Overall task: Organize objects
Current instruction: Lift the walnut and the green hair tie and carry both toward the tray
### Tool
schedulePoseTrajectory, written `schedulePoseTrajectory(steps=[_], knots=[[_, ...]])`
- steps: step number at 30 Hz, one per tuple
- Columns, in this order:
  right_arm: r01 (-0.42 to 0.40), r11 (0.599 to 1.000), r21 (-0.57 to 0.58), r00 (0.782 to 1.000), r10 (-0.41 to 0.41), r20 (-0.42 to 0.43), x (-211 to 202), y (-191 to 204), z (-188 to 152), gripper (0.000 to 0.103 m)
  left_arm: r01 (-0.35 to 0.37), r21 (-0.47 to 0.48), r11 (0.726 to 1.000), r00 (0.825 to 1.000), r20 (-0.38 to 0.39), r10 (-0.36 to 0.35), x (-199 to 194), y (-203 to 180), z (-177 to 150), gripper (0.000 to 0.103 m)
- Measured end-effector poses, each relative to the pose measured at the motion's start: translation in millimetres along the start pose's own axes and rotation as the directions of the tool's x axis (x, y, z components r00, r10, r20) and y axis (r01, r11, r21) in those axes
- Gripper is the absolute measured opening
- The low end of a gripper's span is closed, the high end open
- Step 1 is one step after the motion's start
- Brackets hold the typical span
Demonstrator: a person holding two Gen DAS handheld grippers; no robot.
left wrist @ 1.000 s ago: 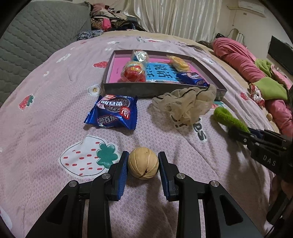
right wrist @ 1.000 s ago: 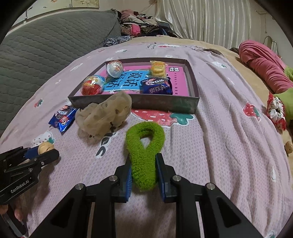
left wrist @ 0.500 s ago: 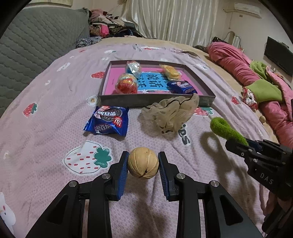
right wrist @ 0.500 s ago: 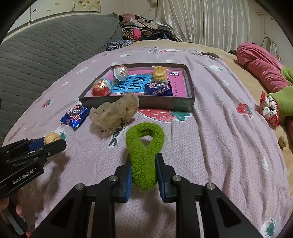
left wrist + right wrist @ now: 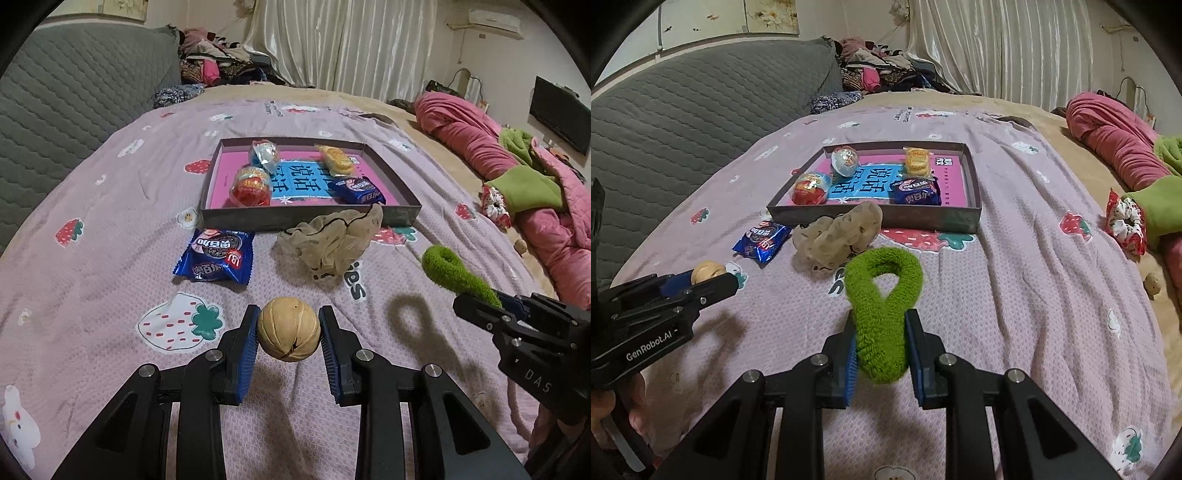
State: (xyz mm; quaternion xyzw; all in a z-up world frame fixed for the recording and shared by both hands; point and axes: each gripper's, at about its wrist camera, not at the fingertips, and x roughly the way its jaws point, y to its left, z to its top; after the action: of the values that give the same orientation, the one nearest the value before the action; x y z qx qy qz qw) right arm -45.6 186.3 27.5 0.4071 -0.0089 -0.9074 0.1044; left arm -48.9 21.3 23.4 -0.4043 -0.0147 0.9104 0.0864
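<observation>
Walnut [image 5: 288, 334], seemingly, clamped in left claw [image 5: 288, 338]; right claw [image 5: 880, 345] pinches green scrunchie [image 5: 882, 295].

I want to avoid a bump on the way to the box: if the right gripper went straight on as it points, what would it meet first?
Probably the beige scrunchie, lying just before the box; depth is unclear.

On the bed [image 5: 110, 206] the shallow box [image 5: 310, 218] sits far and central, holding two wrapped balls at its left and two snack packets at its right. Just near it lie a cookie packet [image 5: 216, 254] at left and a mesh pouch [image 5: 332, 240] at right.
</observation>
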Motion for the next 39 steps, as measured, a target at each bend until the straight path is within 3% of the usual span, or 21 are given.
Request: schedulePoseTrajectory(steps=[21,39], knots=[[-0.014,1.000,-0.015,0.998,0.015,0.067,-39,5,9,0.024,-0.013,0.015,1.000,0.998,0.057,0.012,-32,-11,15,0.033],[-0.025,0.999,-0.030,0.994,0.028,0.108,-52,9,22,0.024,-0.015,-0.010,1.000,0.998,0.067,0.016,-31,-6,27,0.033]])
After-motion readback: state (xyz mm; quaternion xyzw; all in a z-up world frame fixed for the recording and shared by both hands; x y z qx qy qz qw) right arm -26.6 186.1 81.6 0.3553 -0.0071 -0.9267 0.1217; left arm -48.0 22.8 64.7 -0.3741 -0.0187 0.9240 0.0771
